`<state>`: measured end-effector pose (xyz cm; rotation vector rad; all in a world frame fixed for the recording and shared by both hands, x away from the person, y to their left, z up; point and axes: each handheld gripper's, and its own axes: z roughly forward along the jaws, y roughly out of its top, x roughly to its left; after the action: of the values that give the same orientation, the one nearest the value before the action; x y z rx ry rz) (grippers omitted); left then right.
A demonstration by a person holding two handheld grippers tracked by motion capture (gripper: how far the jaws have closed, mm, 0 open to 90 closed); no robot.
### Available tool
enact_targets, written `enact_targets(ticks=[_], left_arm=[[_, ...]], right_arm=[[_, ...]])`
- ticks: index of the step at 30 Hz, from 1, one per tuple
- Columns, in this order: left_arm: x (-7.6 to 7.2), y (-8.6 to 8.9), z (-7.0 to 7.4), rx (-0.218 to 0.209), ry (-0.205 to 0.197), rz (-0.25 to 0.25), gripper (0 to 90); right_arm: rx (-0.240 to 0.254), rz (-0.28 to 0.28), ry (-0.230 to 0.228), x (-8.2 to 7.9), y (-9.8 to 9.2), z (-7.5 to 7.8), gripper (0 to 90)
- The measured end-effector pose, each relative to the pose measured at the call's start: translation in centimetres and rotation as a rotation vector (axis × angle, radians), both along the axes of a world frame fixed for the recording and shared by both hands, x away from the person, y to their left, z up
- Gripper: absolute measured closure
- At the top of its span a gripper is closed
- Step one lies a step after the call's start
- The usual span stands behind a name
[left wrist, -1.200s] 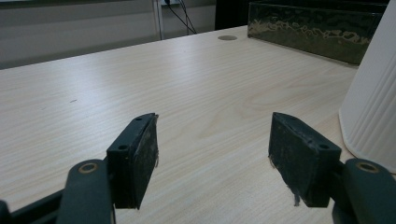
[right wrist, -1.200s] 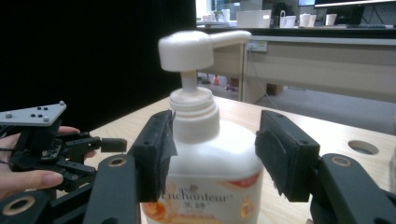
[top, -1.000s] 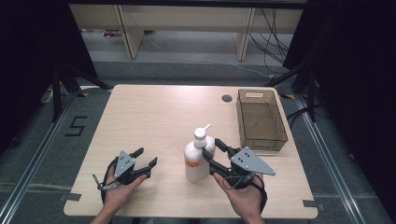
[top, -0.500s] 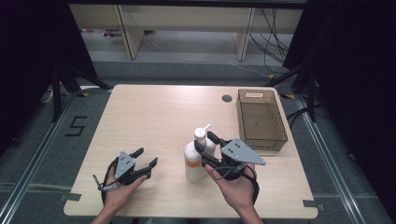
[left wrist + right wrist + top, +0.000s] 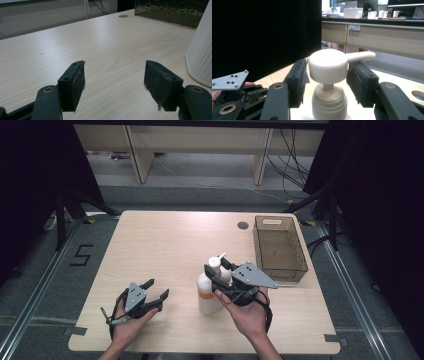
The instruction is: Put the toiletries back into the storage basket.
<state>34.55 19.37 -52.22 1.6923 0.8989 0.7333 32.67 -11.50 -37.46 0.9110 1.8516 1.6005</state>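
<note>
while the right gripper (image 5: pixel 219 270) straddles its pump head, the white pump bottle (image 5: pixel 209 292) stands upright on the wooden table (image 5: pixel 165 240), toward the near edge and a little right of the middle. its body is opaque, with an orange mark low on the front, so what is inside cannot be told. in the right gripper view the pump head (image 5: pixel 329 66) sits between the two black pads (image 5: pixel 298 80), its spout pointing to the right of that view; narrow gaps show on both sides, so the jaws are apart and not pressing on it, and they have just been closing a little around it. beyond the bottle to the right, near the table's far right corner, the brown see-through bin (image 5: pixel 279 249) lies with nothing visible in it. a small round grommet (image 5: pixel 243 225) sits in the table just left of the bin's far end.

the right hand (image 5: pixel 247 312) comes in from the bottom edge, holding its gripper angled up and to the left toward the bottle top. the left hand (image 5: pixel 131 322) rests low near the table's near left edge, its left gripper (image 5: pixel 156 289) pointing forward and right, jaws wide apart with only bare table between them. in the left gripper view the bottle's ribbed white wall stands at the right edge, well clear of the pads.
</note>
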Motion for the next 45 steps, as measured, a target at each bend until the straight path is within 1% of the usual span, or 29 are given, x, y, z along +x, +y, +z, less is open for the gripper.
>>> enact_targets(ticks=[2,3,4,7,8,10,11,12,14,16,20,22,24,25,26,28,29,30,32,33,34,35,36,39,41,42,43,44,45], left_arm=[[0.0,0.1,0.0,-0.008,0.004,0.005,32.6],[0.1,0.1,-0.1,-0.018,-0.001,0.002,32.6],[0.0,0.1,0.0,-0.014,0.007,0.009,32.5],[0.1,0.1,0.0,-0.021,0.000,0.005,32.5],[0.1,0.1,0.0,-0.018,0.002,0.007,32.5],[0.1,0.1,0.0,-0.017,0.000,0.005,32.5],[0.1,0.1,0.0,-0.017,0.000,0.005,32.5],[0.0,0.1,0.0,-0.010,0.007,0.009,32.5],[0.0,0.1,0.0,-0.013,0.007,0.009,32.5],[0.1,0.1,0.0,-0.022,0.001,0.006,32.5],[0.1,0.1,0.0,-0.022,0.001,0.006,32.5],[0.1,0.1,0.0,-0.021,0.002,0.006,32.5],[0.1,0.1,0.0,-0.014,0.009,0.010,32.5],[0.1,0.1,0.0,-0.015,0.009,0.010,32.5],[0.1,0.1,0.0,-0.015,0.009,0.010,32.5],[0.1,0.1,0.0,-0.014,0.008,0.010,32.5],[0.1,0.1,0.0,-0.022,0.002,0.007,32.5],[0.1,0.1,0.0,-0.016,0.007,0.010,32.5],[0.1,0.1,0.0,-0.021,0.003,0.007,32.4],[0.1,0.1,0.0,-0.021,0.003,0.007,32.5],[0.1,0.1,0.0,-0.022,0.002,0.007,32.5],[0.1,0.1,0.0,-0.021,0.002,0.008,32.6],[0.1,0.1,0.0,-0.021,0.002,0.008,32.6],[0.1,0.1,0.0,-0.022,0.004,0.010,32.6],[0.1,0.2,0.0,-0.026,0.005,0.012,32.6],[0.1,0.2,0.0,-0.027,0.006,0.012,32.6],[0.1,0.2,0.0,-0.029,0.006,0.012,32.6],[0.1,0.2,0.0,-0.029,0.007,0.013,32.6],[0.1,0.2,0.0,-0.029,0.007,0.013,32.6]], right_arm=[[0.003,0.005,0.016,0.1,0.3,0.0,52.1],[0.008,0.009,0.021,0.1,0.4,0.1,53.0],[0.012,0.014,0.020,0.2,0.5,0.1,54.3],[0.004,0.000,0.021,0.3,0.5,0.1,58.7],[0.008,0.004,0.029,0.2,0.4,0.1,58.9],[0.015,-0.002,0.026,0.2,0.5,0.1,59.2],[-0.001,-0.015,0.009,0.2,0.4,0.1,59.3],[-0.002,-0.018,0.006,0.1,0.4,0.1,59.4],[0.009,-0.020,0.026,0.0,0.5,0.1,59.5],[0.009,-0.018,0.022,0.0,0.5,0.1,59.5],[0.015,-0.022,0.027,-0.1,0.5,0.1,59.6],[0.005,-0.030,0.017,0.0,0.3,0.2,59.6],[0.024,-0.025,0.033,-0.1,0.2,0.2,59.6],[0.017,-0.032,0.016,0.0,0.1,0.2,59.7],[0.025,-0.028,0.034,-0.1,0.1,0.3,59.7],[0.024,-0.042,0.042,-0.2,-0.1,0.4,59.7],[0.026,-0.043,0.031,-0.2,-0.1,0.5,59.7],[0.034,-0.041,0.039,-0.3,-0.2,0.6,59.7],[0.031,-0.052,0.028,-0.4,-0.4,0.9,59.7],[0.028,-0.054,0.014,-0.3,-0.6,1.0,59.7],[0.033,-0.060,0.021,-0.4,-0.7,1.2,59.7],[0.017,-0.070,0.003,-0.4,-0.9,1.3,59.7],[0.035,-0.072,0.014,-0.5,-0.9,1.4,59.7],[0.019,-0.095,-0.005,-0.5,-1.4,1.8,59.7],[0.031,-0.103,0.008,-0.6,-1.6,2.0,59.7],[0.022,-0.110,-0.002,-0.6,-1.8,2.1,59.7],[0.031,-0.114,0.005,-0.6,-2.0,2.1,59.7],[0.028,-0.118,-0.003,-0.6,-2.2,2.2,59.7],[0.038,-0.119,-0.002,-0.5,-2.3,2.2,59.7]])
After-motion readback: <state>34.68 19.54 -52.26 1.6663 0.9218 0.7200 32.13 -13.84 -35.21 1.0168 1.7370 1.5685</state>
